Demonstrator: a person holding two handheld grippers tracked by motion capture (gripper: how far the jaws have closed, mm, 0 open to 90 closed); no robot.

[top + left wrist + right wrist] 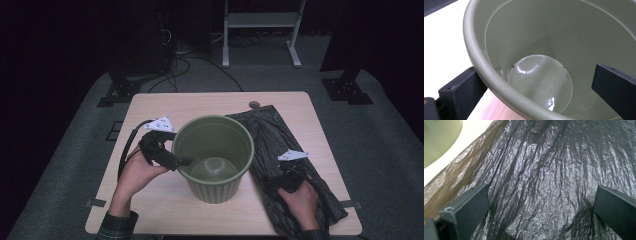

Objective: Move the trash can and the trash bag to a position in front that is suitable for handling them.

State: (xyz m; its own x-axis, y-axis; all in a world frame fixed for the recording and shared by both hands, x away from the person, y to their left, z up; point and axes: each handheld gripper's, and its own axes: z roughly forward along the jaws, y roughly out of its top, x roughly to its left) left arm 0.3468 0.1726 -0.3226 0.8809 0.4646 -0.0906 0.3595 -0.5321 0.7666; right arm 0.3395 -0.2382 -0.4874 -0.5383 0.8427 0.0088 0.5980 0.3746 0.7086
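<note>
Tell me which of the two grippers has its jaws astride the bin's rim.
The left gripper: one jaw outside the green bin, one inside. The right gripper hangs open over the black bag.

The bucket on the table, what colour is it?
The bucket is olive green inside and out. The high view shows it best.
</note>
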